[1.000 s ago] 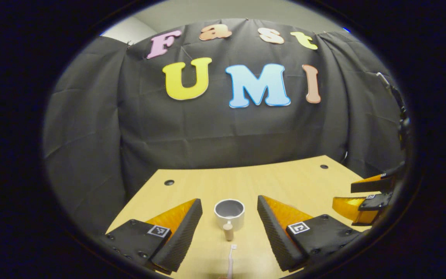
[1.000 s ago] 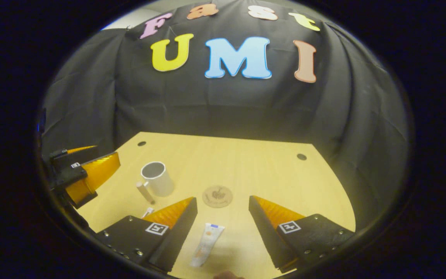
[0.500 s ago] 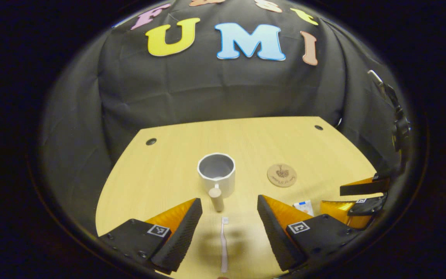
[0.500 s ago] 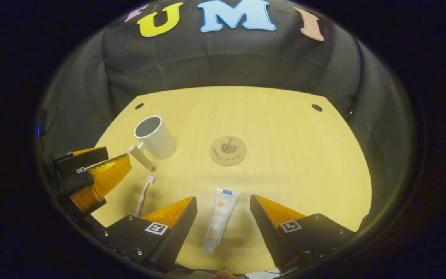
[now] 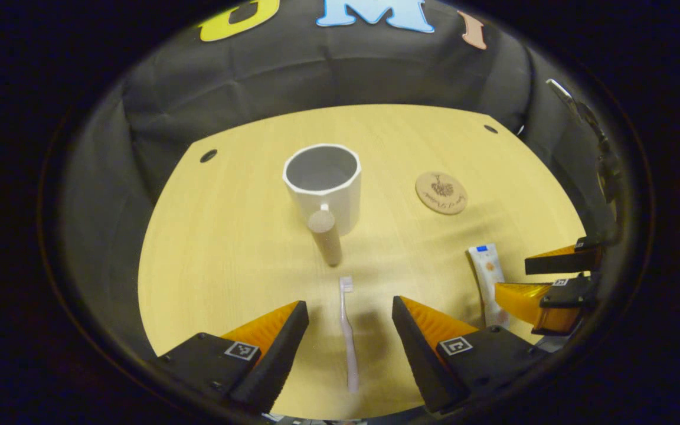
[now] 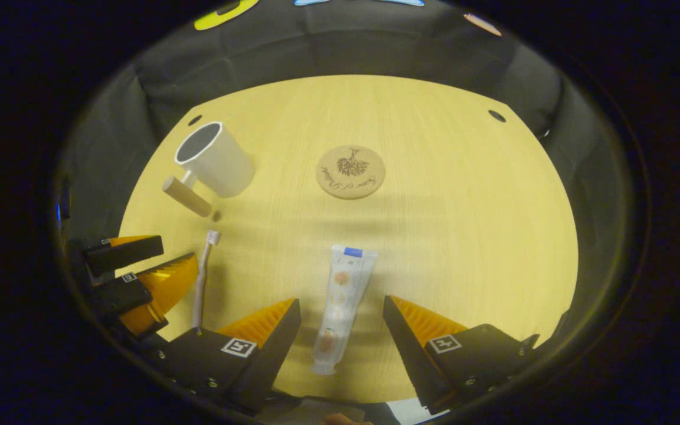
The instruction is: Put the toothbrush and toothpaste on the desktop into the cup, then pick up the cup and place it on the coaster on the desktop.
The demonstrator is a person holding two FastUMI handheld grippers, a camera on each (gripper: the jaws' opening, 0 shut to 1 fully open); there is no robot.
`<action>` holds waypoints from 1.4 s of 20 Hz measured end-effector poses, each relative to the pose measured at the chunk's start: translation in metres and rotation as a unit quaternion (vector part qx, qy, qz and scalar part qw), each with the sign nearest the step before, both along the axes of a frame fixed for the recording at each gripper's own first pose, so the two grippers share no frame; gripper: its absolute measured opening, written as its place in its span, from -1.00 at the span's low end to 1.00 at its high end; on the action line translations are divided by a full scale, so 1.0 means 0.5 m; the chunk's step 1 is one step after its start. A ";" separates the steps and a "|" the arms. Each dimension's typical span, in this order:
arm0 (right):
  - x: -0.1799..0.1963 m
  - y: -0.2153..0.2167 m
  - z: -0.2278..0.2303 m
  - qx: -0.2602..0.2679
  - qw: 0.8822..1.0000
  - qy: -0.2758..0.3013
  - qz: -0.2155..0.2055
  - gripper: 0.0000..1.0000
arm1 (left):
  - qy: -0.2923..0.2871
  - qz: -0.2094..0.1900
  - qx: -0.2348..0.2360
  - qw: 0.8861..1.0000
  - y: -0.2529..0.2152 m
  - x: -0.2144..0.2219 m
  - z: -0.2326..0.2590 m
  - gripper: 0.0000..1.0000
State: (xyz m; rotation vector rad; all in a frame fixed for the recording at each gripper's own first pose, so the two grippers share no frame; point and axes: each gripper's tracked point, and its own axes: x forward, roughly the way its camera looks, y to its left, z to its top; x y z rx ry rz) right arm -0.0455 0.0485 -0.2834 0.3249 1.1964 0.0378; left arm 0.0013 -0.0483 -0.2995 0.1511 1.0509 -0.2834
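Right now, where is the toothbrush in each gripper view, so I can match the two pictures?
Left gripper view: the toothbrush lies low at centre, flat on the table, between that gripper's open fingers, head toward the cup.
Right gripper view: the toothbrush lies at lower left, beside the other gripper.
Shared landmark: the cup's wooden handle, just beyond the brush head in both.

Your left tool (image 5: 349,316) and right tool (image 6: 340,316) look alike: two wedge fingers with ribbed inner faces on black screwed blocks, each bearing what seems a square printed marker.
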 end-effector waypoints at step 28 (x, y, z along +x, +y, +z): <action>-0.019 0.033 -0.090 -0.007 0.994 0.102 0.028 0.29 | 0.165 0.021 0.028 0.986 0.040 -0.067 -0.104 0.04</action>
